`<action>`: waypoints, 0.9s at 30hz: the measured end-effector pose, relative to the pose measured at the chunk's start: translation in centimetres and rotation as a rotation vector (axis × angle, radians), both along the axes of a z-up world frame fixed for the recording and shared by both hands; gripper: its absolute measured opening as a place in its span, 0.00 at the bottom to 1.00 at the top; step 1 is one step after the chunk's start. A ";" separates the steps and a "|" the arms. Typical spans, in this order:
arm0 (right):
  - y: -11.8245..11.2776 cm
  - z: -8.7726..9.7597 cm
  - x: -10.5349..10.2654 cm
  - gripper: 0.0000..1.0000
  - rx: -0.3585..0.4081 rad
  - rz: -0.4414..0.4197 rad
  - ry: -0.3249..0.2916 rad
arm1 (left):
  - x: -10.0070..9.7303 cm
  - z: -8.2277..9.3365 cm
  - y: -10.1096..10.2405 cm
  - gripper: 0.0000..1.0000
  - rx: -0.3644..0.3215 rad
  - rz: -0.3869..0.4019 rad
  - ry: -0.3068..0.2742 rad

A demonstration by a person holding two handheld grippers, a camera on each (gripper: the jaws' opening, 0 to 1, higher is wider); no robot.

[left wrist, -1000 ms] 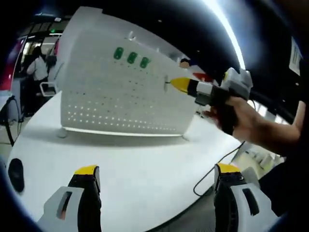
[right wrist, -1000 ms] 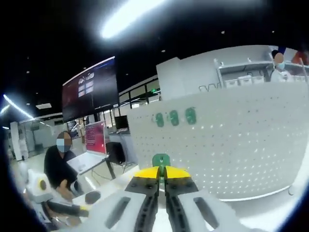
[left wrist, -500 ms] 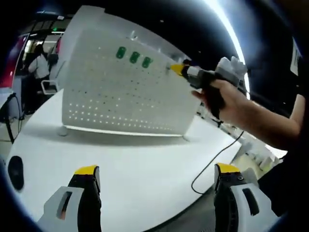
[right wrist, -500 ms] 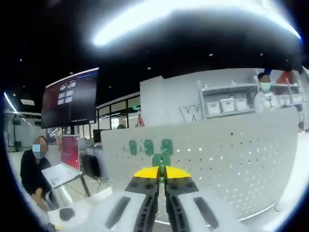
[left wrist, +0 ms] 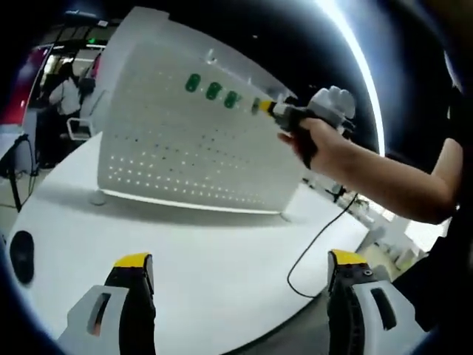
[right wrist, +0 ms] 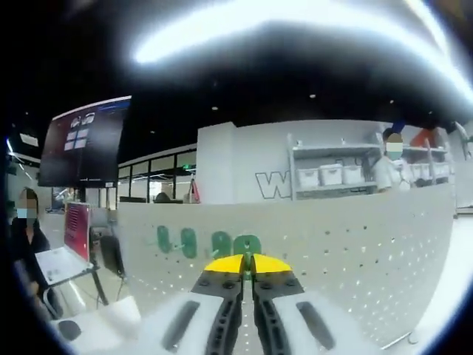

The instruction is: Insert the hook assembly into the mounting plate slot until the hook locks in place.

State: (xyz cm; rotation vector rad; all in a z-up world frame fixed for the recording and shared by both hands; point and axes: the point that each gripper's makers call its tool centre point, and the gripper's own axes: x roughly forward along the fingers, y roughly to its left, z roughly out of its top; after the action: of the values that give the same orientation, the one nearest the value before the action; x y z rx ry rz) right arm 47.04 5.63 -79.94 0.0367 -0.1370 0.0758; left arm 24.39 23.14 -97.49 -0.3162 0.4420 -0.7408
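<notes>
since a second ago the right gripper (left wrist: 260,106) has carried its hook up from the middle of the pegboard (left wrist: 185,148) to the top row, and it now sits just right of three green hooks (left wrist: 213,91) already mounted there.

nearest in the left gripper view, the left gripper (left wrist: 236,296) hangs over the white table (left wrist: 207,251) with its yellow-tipped jaws spread wide and nothing between them. further off a hand (left wrist: 318,144) holds the right gripper at the board.

in the right gripper view, the right gripper (right wrist: 247,264) has its jaws pinched together on the green hook (right wrist: 247,245), whose top shows just above the tips. it looks to be at the board's face, in line with the row; whether it is already seated in a hole cannot be told. beyond the board stand shelves with bins (right wrist: 329,174).

my worry is a tilted push. if the prongs miss their holes or go in crooked, the hook could jam or fail to lock. a hard shove so high up could also rock the freestanding board on its feet.
</notes>
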 end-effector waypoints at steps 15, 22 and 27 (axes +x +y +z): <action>-0.8 0.2 2.3 0.00 -0.009 -0.065 -0.028 | 0.2 -0.3 0.2 1.00 0.017 0.009 0.010; -1.1 0.1 2.9 0.00 0.009 -0.089 -0.034 | 0.3 -0.5 0.5 1.00 0.029 0.023 0.011; -1.1 -0.2 3.2 0.00 0.016 -0.106 -0.035 | 0.5 -0.5 0.7 1.00 0.035 0.036 0.011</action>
State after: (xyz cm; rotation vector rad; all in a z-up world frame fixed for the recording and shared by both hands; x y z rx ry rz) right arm 50.21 4.54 -80.11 0.0440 -0.1741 -0.0304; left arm 24.89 23.85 -98.03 -0.2949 0.4577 -0.6954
